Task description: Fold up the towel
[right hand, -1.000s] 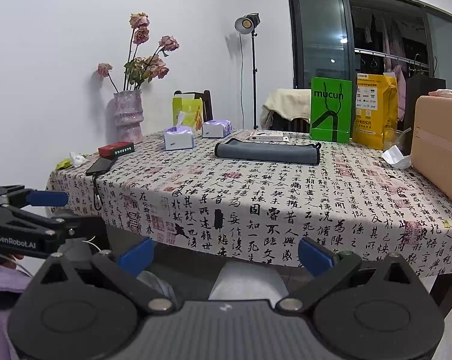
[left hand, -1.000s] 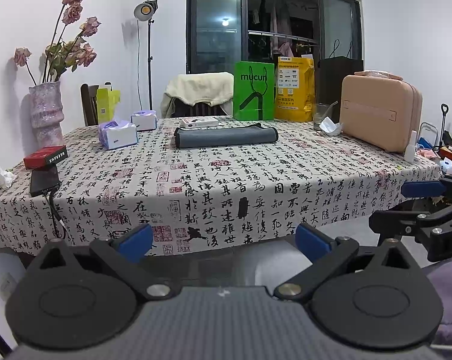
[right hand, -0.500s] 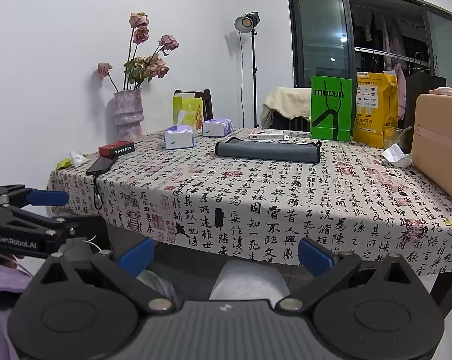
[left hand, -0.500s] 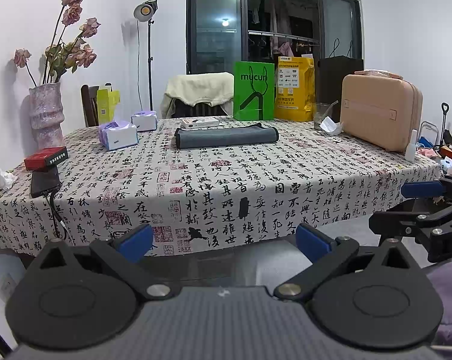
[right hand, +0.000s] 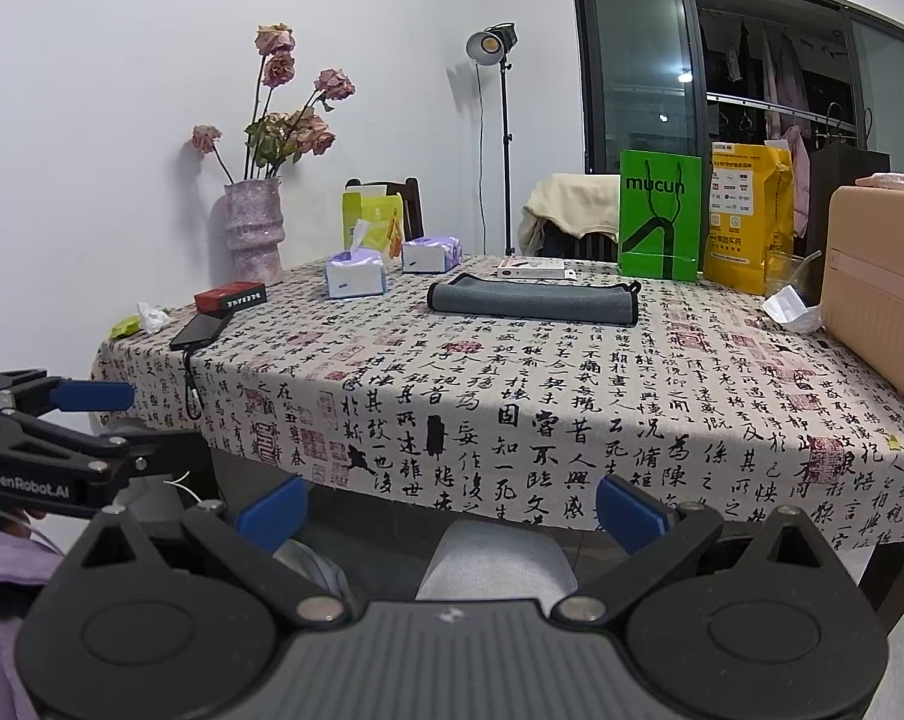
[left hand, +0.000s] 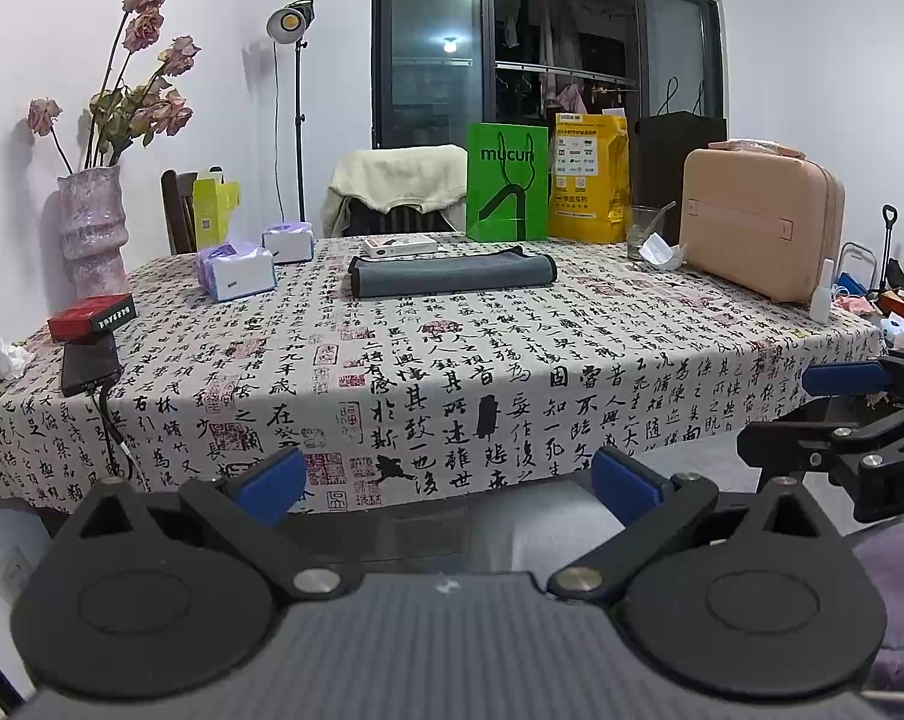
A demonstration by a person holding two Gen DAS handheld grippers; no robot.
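We hold our left claw (left hand: 449, 477) and right claw (right hand: 452, 504) spread wide, gripping nothing, below the near table edge. The grey towel (left hand: 452, 276) lies folded at twelve o'clock on the patterned tablecloth (left hand: 512, 360); vase (left hand: 90, 228) at ten, beige case (left hand: 758, 228) at two.

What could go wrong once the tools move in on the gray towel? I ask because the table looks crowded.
1. The gray towel lies far back on the table; both the left tool and the right tool sit open below the near edge, so the reach is long.
2. The white box and green bag stand close behind the towel; a sweep might knock them.
3. The tablecloth could bunch if dragged.
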